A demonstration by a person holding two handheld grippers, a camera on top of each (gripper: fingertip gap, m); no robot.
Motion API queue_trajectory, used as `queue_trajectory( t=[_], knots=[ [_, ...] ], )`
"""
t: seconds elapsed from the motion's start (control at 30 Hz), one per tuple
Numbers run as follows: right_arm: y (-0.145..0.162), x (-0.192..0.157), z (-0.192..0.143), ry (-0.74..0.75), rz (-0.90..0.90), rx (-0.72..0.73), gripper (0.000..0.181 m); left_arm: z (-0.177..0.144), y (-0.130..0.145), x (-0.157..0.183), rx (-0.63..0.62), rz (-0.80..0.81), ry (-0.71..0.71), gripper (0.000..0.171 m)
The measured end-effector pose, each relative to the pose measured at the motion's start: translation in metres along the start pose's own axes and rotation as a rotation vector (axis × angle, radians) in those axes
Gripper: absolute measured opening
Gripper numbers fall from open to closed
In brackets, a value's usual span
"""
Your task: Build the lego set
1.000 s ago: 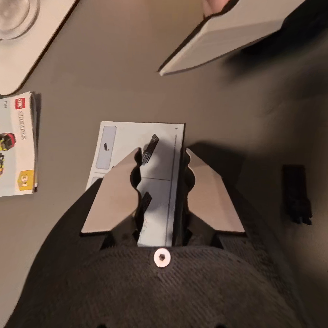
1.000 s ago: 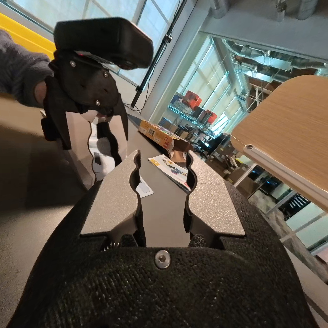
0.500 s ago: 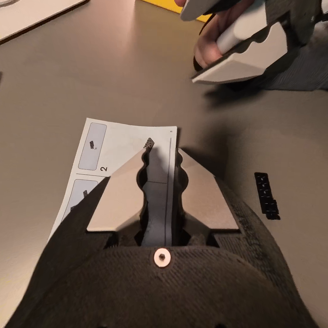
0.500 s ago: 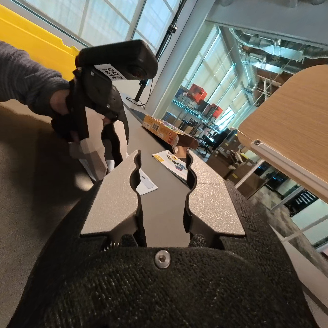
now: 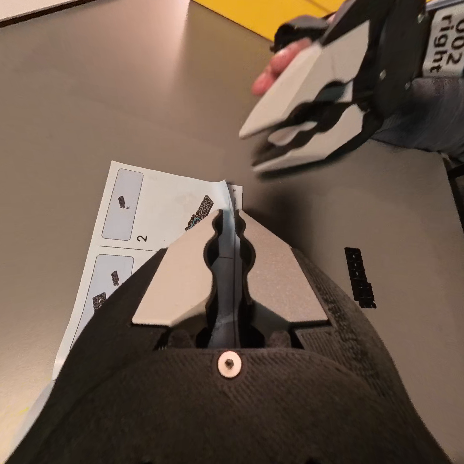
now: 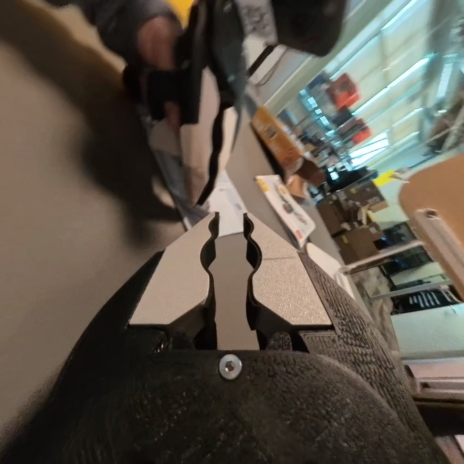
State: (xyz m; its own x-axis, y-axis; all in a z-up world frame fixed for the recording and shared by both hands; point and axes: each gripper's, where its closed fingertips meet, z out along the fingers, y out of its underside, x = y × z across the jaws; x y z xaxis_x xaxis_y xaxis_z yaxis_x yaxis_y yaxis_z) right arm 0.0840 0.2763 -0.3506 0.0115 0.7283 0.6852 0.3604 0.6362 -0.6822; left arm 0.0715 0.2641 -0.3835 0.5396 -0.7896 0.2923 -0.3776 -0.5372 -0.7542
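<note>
1. Across most of the left wrist view spreads the grey table (image 5: 100, 105); its far edge runs along the upper centre against a yellow surface (image 5: 251, 15), and its right edge drops away at the right side of the frame. Open bare tabletop fills the left and upper left.
2. At lower centre of that view, the left gripper (image 5: 229, 213) is clenched on a raised page of the instruction booklet (image 5: 155, 200), the sheet's edge standing up between the narrow jaws.
3. Booklet's long axis runs from lower left toward upper centre, its top edge near mid-frame.
4. At upper right, well apart from the booklet, the right gripper (image 5: 253, 150) hovers blurred above the table; its jaws stand apart with only bare table between them in its own view (image 6: 231, 216), seemingly released.
5. At right of centre, a black lego plate (image 5: 359, 276) lies flat just beside the left gripper's body, long axis pointing up-frame.
</note>
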Motion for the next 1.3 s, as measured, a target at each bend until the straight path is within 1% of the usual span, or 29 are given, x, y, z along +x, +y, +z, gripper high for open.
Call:
queue_trajectory(
  t=[0.07,0.1,0.17,0.3,0.43,0.57,0.77,0.9,1.3],
  knots=[
    [0.011,-0.015,0.006,-0.083,-0.037,-0.086,0.022,0.000,0.000,0.000,0.001,-0.004,0.004,0.008],
    [0.013,-0.017,0.008,-0.096,-0.033,-0.108,0.015,0.000,0.000,0.000,0.001,-0.006,0.006,0.008],
    [0.013,-0.019,0.008,-0.133,0.019,-0.113,0.014,0.000,0.000,0.000,0.002,-0.007,0.006,0.008],
    [0.014,-0.019,0.010,-0.208,0.146,-0.137,0.022,0.000,0.000,0.000,0.000,-0.003,0.004,0.008],
    [0.015,-0.023,0.010,-0.282,0.209,-0.141,0.022,0.000,0.000,0.000,-0.002,0.004,-0.001,0.008],
    [0.015,-0.020,0.011,-0.271,0.226,-0.144,0.028,0.000,0.000,0.000,-0.002,0.006,-0.002,0.008],
    [0.011,-0.026,0.012,-0.316,0.244,-0.133,0.028,0.001,0.000,0.000,-0.003,0.008,-0.005,0.008],
    [0.007,-0.023,0.010,-0.319,0.266,-0.101,0.023,0.000,0.001,0.000,-0.003,0.008,-0.001,0.008],
    [0.008,-0.024,0.007,-0.328,0.275,-0.108,0.020,0.000,0.000,0.000,-0.002,0.005,-0.001,0.008]
  ],
)
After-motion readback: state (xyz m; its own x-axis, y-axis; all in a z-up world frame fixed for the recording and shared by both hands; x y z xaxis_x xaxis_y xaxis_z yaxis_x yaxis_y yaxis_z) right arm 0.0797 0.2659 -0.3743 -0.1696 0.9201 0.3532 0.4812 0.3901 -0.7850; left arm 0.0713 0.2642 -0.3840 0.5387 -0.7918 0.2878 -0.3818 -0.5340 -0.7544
